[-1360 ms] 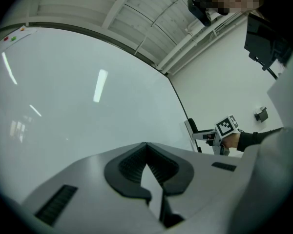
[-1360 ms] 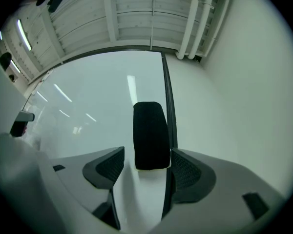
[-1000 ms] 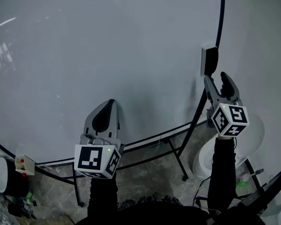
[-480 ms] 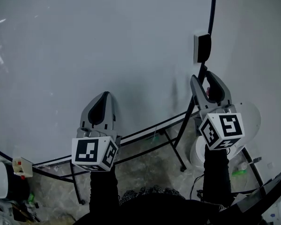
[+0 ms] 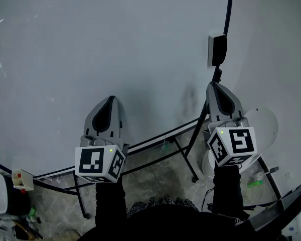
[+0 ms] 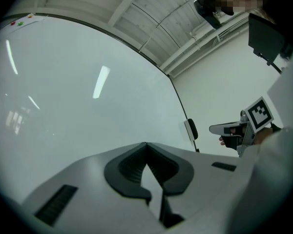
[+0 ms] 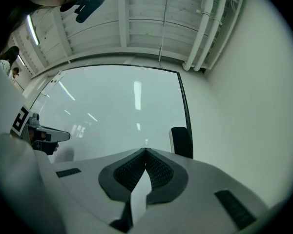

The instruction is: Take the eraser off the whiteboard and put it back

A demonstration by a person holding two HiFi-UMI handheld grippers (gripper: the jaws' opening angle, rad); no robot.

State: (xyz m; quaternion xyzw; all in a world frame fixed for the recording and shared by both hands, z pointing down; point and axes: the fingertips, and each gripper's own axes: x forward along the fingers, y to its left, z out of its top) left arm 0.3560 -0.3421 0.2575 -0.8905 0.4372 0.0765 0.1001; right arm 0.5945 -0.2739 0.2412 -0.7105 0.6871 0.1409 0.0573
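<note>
Eraser is on the whiteboard, upright at the board's right edge, just inside the black frame. Nothing touches it.

Right tool is below the eraser, near the board's right edge, tip pointing up toward it but apart from it. Its jaws have just closed: in the right gripper view the tips meet, pads together, with nothing between them. Right tool is empty, and the eraser shows past its tip, up and to the right.

Left tool is in front of the board's lower middle, well left of the eraser. Its jaws are closed too, tips touching, empty. In the left gripper view, left tool faces the bare board, with the eraser far off at the board's right edge and the right tool beside it.

Below the board's bottom rail are the stand legs and a grey floor.
</note>
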